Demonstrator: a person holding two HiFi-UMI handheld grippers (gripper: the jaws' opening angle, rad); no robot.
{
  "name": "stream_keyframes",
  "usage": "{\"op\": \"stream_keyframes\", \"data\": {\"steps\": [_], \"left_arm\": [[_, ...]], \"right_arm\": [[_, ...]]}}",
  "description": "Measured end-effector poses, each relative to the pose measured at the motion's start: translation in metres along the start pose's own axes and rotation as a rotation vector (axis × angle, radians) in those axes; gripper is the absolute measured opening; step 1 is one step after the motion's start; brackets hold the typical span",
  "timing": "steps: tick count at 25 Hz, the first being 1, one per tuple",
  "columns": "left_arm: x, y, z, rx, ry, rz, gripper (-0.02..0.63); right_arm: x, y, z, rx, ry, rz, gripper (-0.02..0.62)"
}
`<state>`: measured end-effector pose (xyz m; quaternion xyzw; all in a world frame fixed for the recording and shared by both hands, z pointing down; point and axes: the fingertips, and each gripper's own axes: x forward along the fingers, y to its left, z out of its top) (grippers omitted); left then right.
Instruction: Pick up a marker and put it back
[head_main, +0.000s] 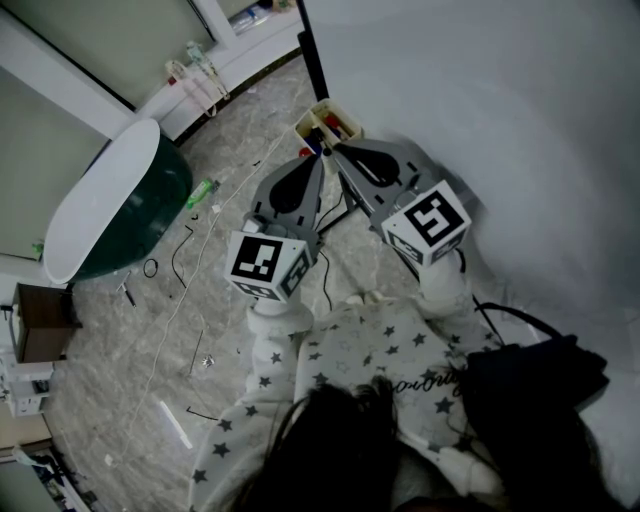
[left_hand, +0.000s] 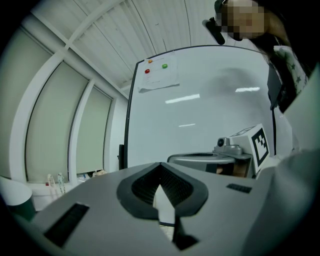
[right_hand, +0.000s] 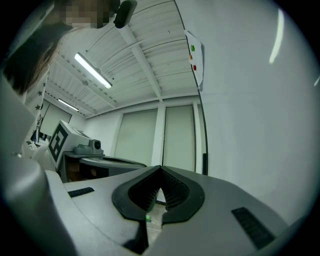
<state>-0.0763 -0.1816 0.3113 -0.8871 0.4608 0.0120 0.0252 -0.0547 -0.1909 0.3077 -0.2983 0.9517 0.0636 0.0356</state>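
A small cream box (head_main: 318, 118) with red and blue markers (head_main: 345, 127) in it hangs at the lower edge of the whiteboard (head_main: 480, 100). Both grippers point at it side by side. My left gripper (head_main: 319, 157) is shut, its tip just below the box, and holds nothing. My right gripper (head_main: 334, 150) is shut and empty too, its tip beside the box. In the left gripper view the shut jaws (left_hand: 161, 166) face the whiteboard (left_hand: 210, 95), with the right gripper (left_hand: 240, 149) alongside. The right gripper view shows its own shut jaws (right_hand: 160, 168) and the left gripper (right_hand: 75, 147).
A white and dark green tub (head_main: 110, 210) stands on the marble floor at left, with cables (head_main: 180, 252) and a green bottle (head_main: 203, 190) strewn near it. A brown cabinet (head_main: 40, 320) is at far left. A black bag (head_main: 535, 378) hangs at the person's right side.
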Motion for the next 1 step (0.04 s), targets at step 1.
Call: {"op": "stream_keyframes", "data": {"steps": [1], "left_arm": [[-0.0002, 0.0001, -0.0012, -0.002, 0.002, 0.0, 0.001]], "right_arm": [[0.0002, 0.0001, -0.0005, 0.001, 0.0, 0.001, 0.005]]}}
